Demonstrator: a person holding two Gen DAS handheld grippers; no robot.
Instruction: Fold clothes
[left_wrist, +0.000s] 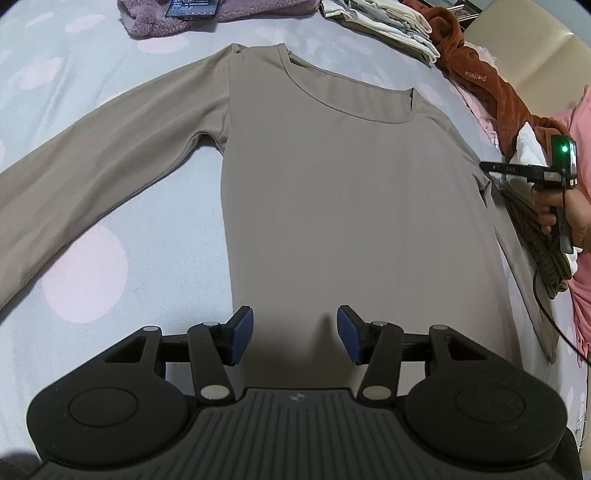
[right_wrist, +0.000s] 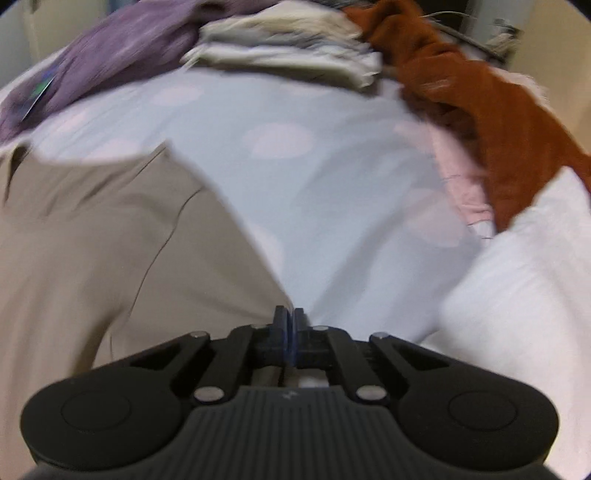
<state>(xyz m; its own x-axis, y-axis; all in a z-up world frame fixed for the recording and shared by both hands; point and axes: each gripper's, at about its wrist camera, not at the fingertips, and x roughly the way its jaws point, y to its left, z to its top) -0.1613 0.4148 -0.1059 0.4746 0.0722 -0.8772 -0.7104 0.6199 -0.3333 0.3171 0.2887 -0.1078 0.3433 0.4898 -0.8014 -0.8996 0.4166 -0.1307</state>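
Now the taupe long-sleeved top (left_wrist: 347, 206) lies flat on the dotted bedsheet (left_wrist: 159, 240).
Left gripper (left_wrist: 294, 334) hovers wide apart and empty over its hem; right gripper (right_wrist: 289, 325) is pinched on the sleeve edge, bare sheet beyond.

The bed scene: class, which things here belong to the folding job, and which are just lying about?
In the job:
- taupe long-sleeved top, spread flat
- left claw, open above its hem
- right claw, closed at the top's edge

Lying about:
- phone
- purple fluffy garment
- pale folded stack
- rust-orange robe
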